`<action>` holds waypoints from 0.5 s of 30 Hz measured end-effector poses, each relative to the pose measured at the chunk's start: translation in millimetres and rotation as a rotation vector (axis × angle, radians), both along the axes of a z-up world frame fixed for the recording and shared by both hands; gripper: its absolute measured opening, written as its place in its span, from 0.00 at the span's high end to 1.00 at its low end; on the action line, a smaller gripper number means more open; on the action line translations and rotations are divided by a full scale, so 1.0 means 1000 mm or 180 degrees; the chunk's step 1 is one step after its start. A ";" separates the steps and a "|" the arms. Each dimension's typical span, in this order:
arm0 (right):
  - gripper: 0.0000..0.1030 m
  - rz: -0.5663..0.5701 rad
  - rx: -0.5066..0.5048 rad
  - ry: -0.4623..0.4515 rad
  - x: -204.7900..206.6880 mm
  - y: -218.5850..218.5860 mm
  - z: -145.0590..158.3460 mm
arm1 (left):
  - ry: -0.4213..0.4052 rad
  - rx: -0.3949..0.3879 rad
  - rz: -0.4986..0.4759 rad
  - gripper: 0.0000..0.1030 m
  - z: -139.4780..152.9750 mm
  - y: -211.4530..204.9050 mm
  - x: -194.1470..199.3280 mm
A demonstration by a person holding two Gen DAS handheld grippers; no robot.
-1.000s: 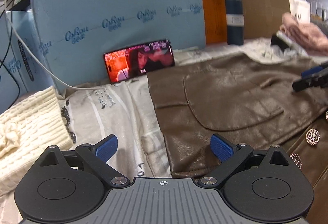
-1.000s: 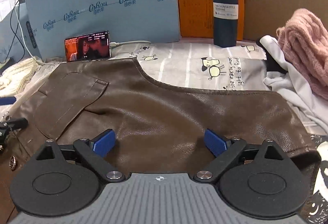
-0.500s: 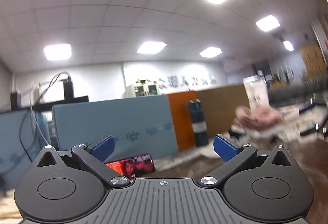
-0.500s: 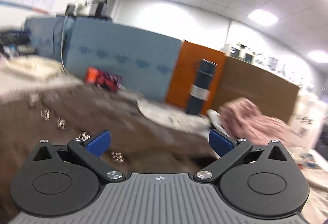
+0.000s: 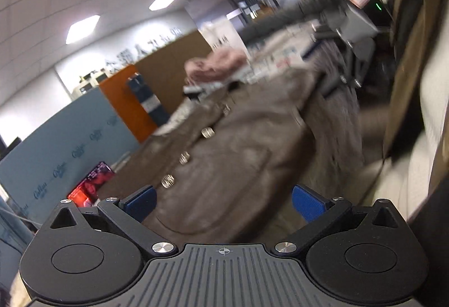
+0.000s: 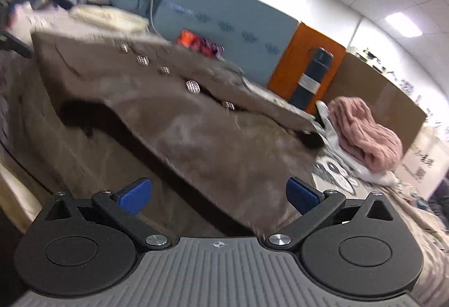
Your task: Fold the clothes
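Brown leather jacket [image 6: 179, 121] is spread across the printed bedsheet [image 6: 334, 175], button row [image 5: 183, 158] facing up, filling most of both views — it's the garment in work, laid out so it can be folded. Both cameras are tilted hard and motion-blurred, so my read is the tongs are repositioning, not gripping. Left gripper [image 5: 223, 203] has its blue pads [image 5: 139, 201] spread wide with nothing between them, aimed over the jacket's lower front near the pocket. Right gripper [image 6: 217, 196] is also spread wide and empty, low over the opposite side of the jacket. Blue foam board [image 6: 224, 18] walls off the back edge; pink knit sweater [image 6: 364, 133] sits on a white garment at the far right, probably queued. Dark vacuum bottle [image 6: 311, 82] stands against the orange panel, phone [image 5: 92, 186] is propped against the foam board — both clear of the fold area.
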State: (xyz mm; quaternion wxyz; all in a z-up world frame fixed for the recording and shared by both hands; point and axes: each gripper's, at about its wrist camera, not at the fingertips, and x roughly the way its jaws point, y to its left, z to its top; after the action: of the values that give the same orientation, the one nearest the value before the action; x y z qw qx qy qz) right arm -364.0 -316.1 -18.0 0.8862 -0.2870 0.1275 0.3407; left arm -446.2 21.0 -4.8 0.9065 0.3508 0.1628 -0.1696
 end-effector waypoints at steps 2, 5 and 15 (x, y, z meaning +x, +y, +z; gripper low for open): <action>0.00 -0.0160 -0.0039 -0.0072 0.002 0.002 -0.008 | -0.0051 0.0346 0.0117 0.00 -0.012 -0.009 -0.001; 0.00 -0.0370 -0.0108 -0.0143 0.005 0.003 -0.018 | -0.0125 0.0566 0.0170 0.00 -0.025 -0.012 0.000; 0.00 -0.0426 -0.0013 -0.0459 0.011 -0.003 -0.021 | -0.0569 0.0358 0.0267 0.00 -0.025 -0.011 0.012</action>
State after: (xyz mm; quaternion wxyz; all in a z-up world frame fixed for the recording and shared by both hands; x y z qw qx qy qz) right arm -352.6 -318.8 -39.3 0.9133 -0.3034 0.0830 0.2589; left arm -434.3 10.4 -29.5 0.9025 0.4077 0.1052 -0.0901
